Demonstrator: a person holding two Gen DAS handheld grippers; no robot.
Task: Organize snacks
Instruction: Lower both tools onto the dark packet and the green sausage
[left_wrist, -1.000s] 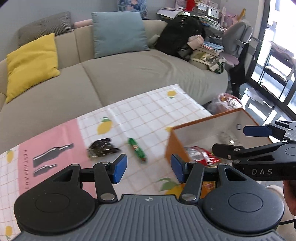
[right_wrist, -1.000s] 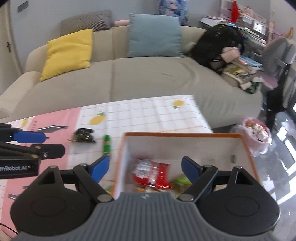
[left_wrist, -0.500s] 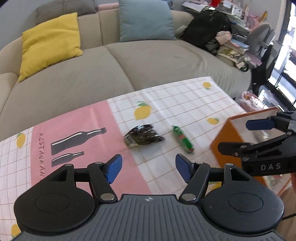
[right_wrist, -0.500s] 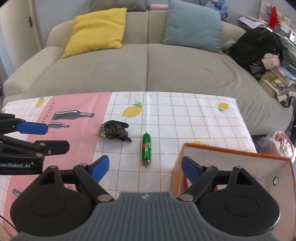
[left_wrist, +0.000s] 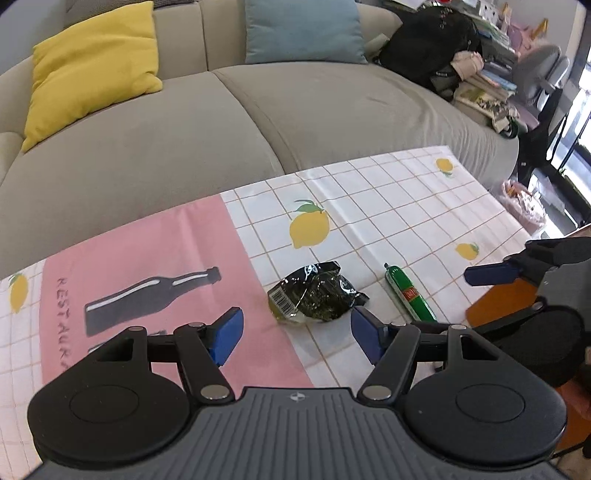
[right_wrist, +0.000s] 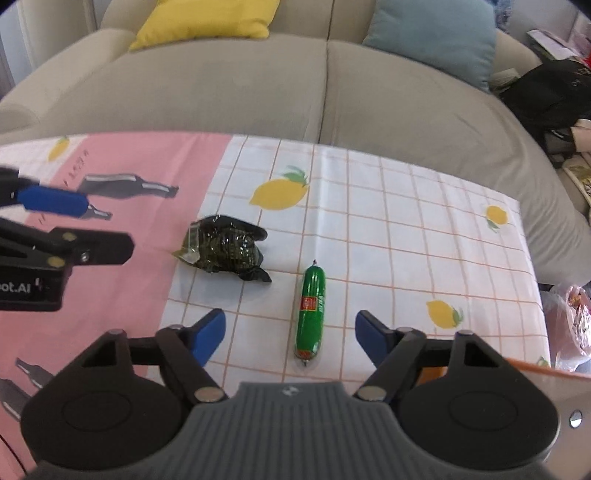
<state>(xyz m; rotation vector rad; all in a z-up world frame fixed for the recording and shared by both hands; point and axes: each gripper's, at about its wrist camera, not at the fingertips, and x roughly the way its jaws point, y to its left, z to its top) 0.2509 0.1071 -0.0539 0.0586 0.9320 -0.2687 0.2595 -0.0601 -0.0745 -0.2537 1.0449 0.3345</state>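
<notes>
Both grippers are held above a table covered with a patterned tablecloth (left_wrist: 388, 218). Furthest left, the left gripper (left_wrist: 295, 338) is seen with its blue pads spread wide and nothing between them; it is poised just short of a crumpled dark snack packet (left_wrist: 314, 295), which lies on the cloth at the border between the pink panel and the white grid, barcode end turned toward the pink side. Next to the right, a green sausage stick (right_wrist: 311, 314) is laid flat on the white grid, near the packet but apart from it. Its long axis is seen running almost straight away from the right wrist camera, one crimped tip pointed toward the sofa (right_wrist: 325, 96) and the other toward the camera (a red label is carried around its middle). The right gripper (right_wrist: 290, 338) is held over it, jaws closing, with the near end of the stick lying between the pads but untouched by them. At far right, an orange box (left_wrist: 498, 302) is partly seen at the table edge.
</notes>
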